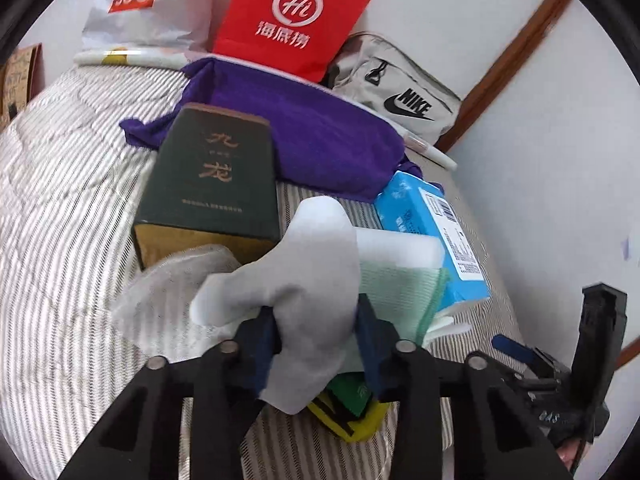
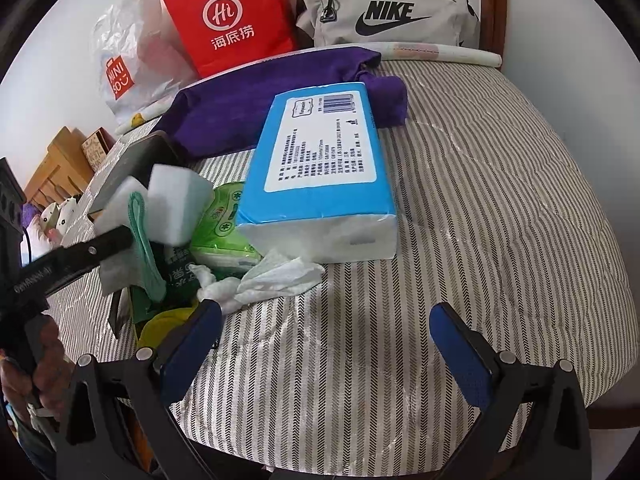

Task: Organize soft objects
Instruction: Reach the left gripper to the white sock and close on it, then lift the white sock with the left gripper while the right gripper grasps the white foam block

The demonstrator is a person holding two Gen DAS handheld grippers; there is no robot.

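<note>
**White sponge lifted above the clutter on a striped bed**

The white foam sponge block [image 1: 308, 280] is clamped between the blue-padded fingers of the left gripper [image 1: 318, 338], whose jaws are closed on its lower part; in the right wrist view the same block [image 2: 176, 208] hangs above the pile at the left, clear of the bedding. Beneath and just beside it lie a pale green woven cloth [image 1: 396, 292], a second white foam block [image 1: 400, 248], a yellow-and-green scouring pad [image 1: 352, 412] and a crumpled white tissue [image 2: 264, 276]. A blue and white soft tissue pack [image 2: 320, 172] lies just right of the pile, with a green wet-wipe packet [image 2: 224, 228] touching its near left corner. A dark green box with gold characters [image 1: 212, 184] stands left of the pile.

The surface is a grey and white striped quilt [image 2: 480, 200]. A purple cloth [image 2: 248, 104] is spread at the far side, behind it a red paper bag [image 2: 232, 20], a white plastic Miniso bag [image 2: 124, 72] and a beige Nike pouch [image 2: 384, 12] against a white wall [image 1: 460, 8] with brown wooden trim [image 1: 516, 60].

The right gripper [image 2: 326, 344] hovers low over bare quilt at the near side, its jaws spread wide and holding nothing.
</note>
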